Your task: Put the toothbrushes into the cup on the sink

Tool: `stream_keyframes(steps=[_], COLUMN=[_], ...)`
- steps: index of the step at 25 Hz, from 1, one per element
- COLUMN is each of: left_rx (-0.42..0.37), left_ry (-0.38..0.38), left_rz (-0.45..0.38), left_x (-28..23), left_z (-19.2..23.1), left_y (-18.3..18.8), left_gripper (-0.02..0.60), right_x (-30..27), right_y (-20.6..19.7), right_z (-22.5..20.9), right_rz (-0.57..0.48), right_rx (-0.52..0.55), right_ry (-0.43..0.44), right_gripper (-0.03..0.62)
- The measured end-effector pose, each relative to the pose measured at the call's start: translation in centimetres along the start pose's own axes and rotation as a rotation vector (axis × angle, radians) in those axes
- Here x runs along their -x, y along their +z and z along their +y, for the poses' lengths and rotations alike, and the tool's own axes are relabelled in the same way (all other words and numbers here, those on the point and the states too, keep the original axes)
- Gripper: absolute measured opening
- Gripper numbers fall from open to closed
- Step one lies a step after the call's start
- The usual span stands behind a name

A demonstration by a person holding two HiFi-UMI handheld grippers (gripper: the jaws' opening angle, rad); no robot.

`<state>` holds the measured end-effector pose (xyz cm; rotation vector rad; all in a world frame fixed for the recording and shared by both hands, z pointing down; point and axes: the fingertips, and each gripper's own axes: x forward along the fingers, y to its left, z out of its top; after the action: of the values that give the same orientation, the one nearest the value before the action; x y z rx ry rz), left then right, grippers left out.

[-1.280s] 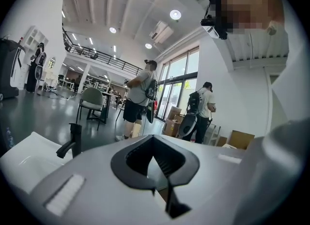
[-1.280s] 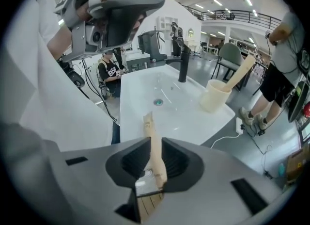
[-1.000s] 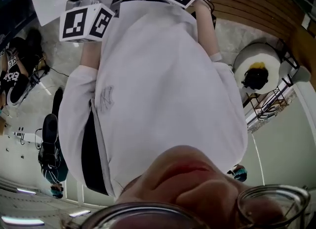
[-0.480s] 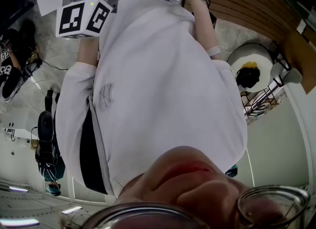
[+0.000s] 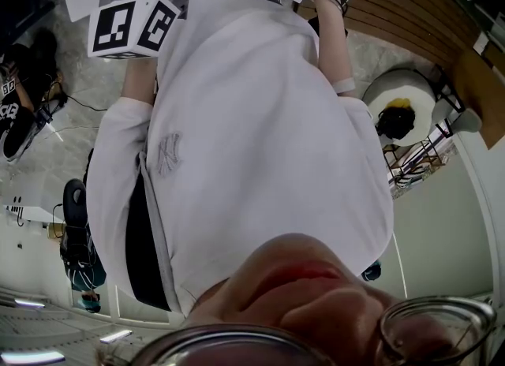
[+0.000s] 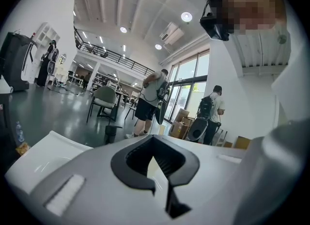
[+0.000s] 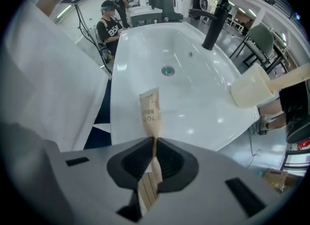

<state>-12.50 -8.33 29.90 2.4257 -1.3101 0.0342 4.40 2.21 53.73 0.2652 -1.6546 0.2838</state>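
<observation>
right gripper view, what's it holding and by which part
The right gripper, jaws just closed in, pinches a paper-wrapped toothbrush partway along its length, with the printed end sticking out past the jaws.

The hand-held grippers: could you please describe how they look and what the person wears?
The left hand-held gripper and the right hand-held gripper both have light grey bodies with black ribbed jaw pads. Each carries a white cube printed with black square markers. The person wears a white short-sleeved shirt.
</observation>
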Motion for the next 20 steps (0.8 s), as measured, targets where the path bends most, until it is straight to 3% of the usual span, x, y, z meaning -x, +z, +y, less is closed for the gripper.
stream_keyframes(steps=[4, 12, 20], left_rx=[-0.005, -0.029, -0.050], left_ry=[0.005, 0.020, 0.011], left_rz=[-0.007, -0.018, -0.033], left_x=[0.6, 1.6, 2.1], left_z=[0.9, 1.7, 2.3], left_y=[0.2, 0.8, 1.8], left_gripper=[0.002, 0.002, 0.002], right_x=[0.4, 3.0, 5.5], right_y=[0.1, 1.7, 2.6], right_z=[-0.2, -0.6, -1.7], right_rz=[-0.012, -0.148, -0.217], right_rx=[-0.038, -0.087, -0.152], right_ry=[-0.020, -0.105, -0.209], right_gripper=[0.028, 0.025, 0.021])
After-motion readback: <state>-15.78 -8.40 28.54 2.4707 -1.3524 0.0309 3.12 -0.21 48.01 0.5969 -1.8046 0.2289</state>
